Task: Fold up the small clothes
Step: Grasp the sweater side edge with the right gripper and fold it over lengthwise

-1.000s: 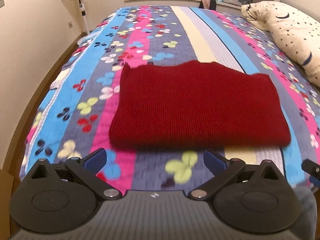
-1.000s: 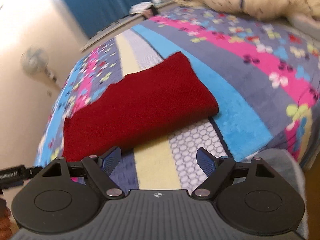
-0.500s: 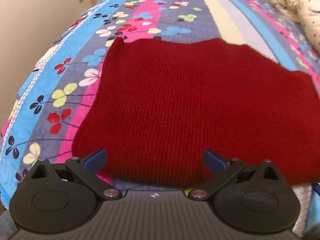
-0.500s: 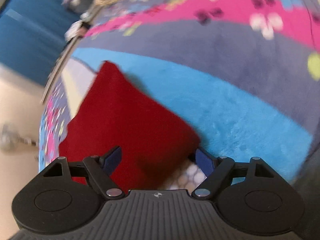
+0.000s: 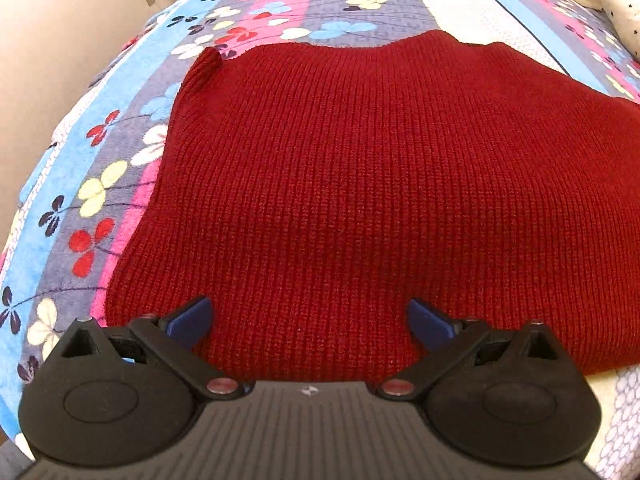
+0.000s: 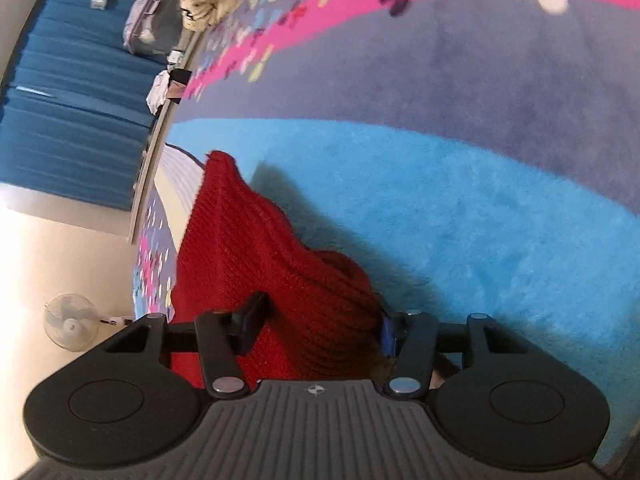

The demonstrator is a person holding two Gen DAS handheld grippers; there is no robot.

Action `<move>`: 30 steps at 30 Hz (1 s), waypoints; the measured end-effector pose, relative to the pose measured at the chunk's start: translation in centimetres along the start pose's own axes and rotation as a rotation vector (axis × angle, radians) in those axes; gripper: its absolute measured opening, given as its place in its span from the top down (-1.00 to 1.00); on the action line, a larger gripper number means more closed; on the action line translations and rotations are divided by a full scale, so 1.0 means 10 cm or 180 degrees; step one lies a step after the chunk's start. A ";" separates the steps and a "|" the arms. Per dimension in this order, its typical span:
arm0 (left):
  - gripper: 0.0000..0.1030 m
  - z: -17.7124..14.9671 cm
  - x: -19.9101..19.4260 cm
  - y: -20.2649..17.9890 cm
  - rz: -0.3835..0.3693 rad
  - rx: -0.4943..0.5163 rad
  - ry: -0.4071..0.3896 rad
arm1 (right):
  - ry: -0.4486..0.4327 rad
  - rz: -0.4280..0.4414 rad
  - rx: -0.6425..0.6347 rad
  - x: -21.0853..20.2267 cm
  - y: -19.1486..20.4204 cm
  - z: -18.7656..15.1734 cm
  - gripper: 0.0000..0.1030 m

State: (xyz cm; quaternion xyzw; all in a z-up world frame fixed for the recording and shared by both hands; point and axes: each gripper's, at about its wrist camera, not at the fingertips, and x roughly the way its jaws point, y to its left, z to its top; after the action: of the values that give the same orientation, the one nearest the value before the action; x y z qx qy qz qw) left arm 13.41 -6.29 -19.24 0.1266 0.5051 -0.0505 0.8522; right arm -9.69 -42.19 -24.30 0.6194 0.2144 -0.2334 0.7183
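Red knitted sweater (image 5: pixel 384 184) lies folded on the bed's flowered blanket (image 5: pixel 100 184). Left gripper (image 5: pixel 308 320) hovers over its near edge, jaws spread and pinching nothing. Right gripper (image 6: pixel 316 324) is closing its jaws around a bunched corner of the sweater (image 6: pixel 280 280).

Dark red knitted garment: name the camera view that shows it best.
The left wrist view: the dark red knitted garment lies spread across the floral bedspread, most edges visible. The right wrist view shows only a bunched corner between the closing right claw.
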 end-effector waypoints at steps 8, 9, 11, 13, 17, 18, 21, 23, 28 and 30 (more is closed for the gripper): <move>-1.00 -0.01 0.00 -0.02 0.0003 0.0033 -0.0025 | -0.0053 0.0030 -0.0113 0.07 0.16 -0.03 0.42; -1.00 0.00 0.01 -0.02 -0.0003 0.0030 -0.0022 | -0.0083 0.0031 -0.0154 0.02 0.22 -0.03 0.45; -1.00 0.01 -0.01 0.00 -0.0025 0.0018 -0.0001 | -0.0137 -0.0014 -0.0377 -0.05 0.41 -0.04 0.47; -1.00 0.05 -0.06 0.09 -0.0144 -0.0025 0.0090 | -0.0151 -0.0188 -0.0554 -0.04 0.53 -0.06 0.48; -1.00 0.05 -0.35 0.63 -0.0345 -0.0495 -0.0024 | -0.0092 -0.0645 -0.0648 0.11 0.55 -0.05 0.49; -1.00 0.03 -0.39 0.82 -0.0295 -0.0609 -0.0067 | -0.0104 -0.0707 -0.0676 0.14 0.58 -0.06 0.49; -1.00 -0.06 -0.31 1.41 -0.0073 -0.0987 -0.0011 | -0.0169 -0.0877 -0.0819 0.17 0.69 -0.18 0.49; -0.99 -0.09 -0.15 1.74 0.0104 -0.1172 0.0139 | -0.0204 -0.0947 -0.0850 0.20 0.72 -0.21 0.49; -0.95 -0.22 0.26 2.15 0.0331 -0.1277 0.0444 | -0.0281 -0.1133 -0.0937 0.21 0.69 -0.31 0.48; -1.00 -0.26 0.42 2.11 0.0147 -0.1118 0.0602 | -0.0316 -0.1236 -0.1039 0.15 0.74 -0.36 0.48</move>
State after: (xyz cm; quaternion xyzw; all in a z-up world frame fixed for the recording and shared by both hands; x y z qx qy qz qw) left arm 17.72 14.86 -20.60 -0.0083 0.5810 0.0701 0.8109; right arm -4.07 -37.82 -19.89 0.4302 0.3286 -0.3594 0.7601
